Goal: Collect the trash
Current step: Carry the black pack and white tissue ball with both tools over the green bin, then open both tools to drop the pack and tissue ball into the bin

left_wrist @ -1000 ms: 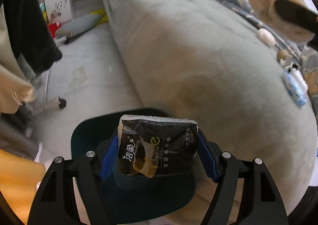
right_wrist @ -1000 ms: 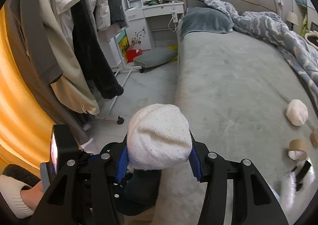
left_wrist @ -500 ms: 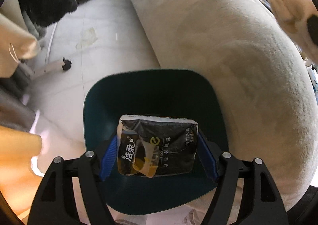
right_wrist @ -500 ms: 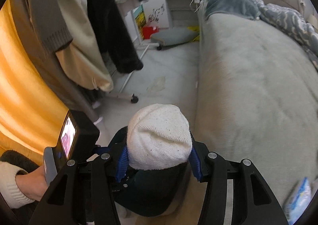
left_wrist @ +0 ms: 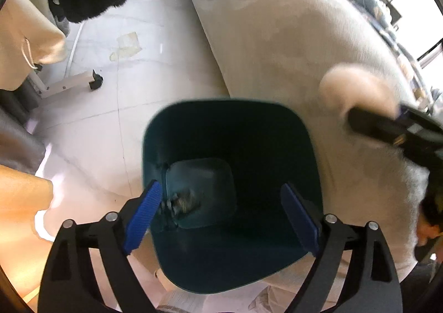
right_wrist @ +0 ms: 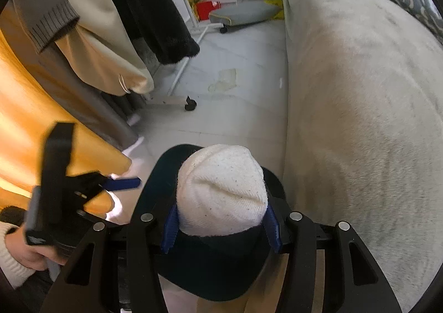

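One bin [left_wrist: 235, 130], dark teal, on floor against bed [left_wrist: 290, 44]. One packet [left_wrist: 181, 201] at bin bottom, released since earlier frame. Left gripper [left_wrist: 221, 214] spread wide, empty, above bin. Right gripper [right_wrist: 220, 225] clamped on one white sock ball [right_wrist: 221, 188], over bin rim. Coats [right_wrist: 91, 22] hanging nearby.

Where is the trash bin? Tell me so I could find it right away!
Find the big grey bed. On the pale floor right beside it, near its closer end, stands the trash bin. It is dark teal with rounded corners and open on top, the only deep dark container there, and the right hand-held gripper holds a white sock ball over it.
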`<state>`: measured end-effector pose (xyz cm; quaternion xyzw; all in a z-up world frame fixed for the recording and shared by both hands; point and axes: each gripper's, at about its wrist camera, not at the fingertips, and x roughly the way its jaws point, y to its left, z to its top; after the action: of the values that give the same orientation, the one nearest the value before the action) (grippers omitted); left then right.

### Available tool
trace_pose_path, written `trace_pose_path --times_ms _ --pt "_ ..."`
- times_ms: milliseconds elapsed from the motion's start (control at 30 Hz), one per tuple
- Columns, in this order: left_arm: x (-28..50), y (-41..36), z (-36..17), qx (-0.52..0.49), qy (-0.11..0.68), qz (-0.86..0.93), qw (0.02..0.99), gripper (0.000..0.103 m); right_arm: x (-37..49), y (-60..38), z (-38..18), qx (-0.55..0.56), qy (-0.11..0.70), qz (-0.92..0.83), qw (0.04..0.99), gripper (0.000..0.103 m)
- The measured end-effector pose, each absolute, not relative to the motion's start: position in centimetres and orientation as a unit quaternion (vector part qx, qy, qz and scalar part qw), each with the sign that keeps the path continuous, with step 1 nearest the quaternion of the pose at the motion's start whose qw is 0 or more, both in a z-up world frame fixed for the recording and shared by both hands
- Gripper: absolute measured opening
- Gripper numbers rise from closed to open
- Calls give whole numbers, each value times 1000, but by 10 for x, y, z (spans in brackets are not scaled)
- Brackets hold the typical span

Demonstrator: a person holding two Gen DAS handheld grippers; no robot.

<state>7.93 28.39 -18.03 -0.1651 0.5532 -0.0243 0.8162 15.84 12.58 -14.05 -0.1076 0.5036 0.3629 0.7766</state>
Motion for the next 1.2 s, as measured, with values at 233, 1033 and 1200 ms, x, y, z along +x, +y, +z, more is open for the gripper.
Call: trace_pose_path --times_ms 233,1033,1200 --pt "72 299 -151 -156 498 -21 853 90 158 141 -163 -132 517 356 767 52" --pt "80 313 -39 -107 337 -4 935 90 128 159 -208 -163 554 357 734 55" --pt "83 305 -18 -89 317 -4 944 90 114 165 -206 -184 541 381 727 69"
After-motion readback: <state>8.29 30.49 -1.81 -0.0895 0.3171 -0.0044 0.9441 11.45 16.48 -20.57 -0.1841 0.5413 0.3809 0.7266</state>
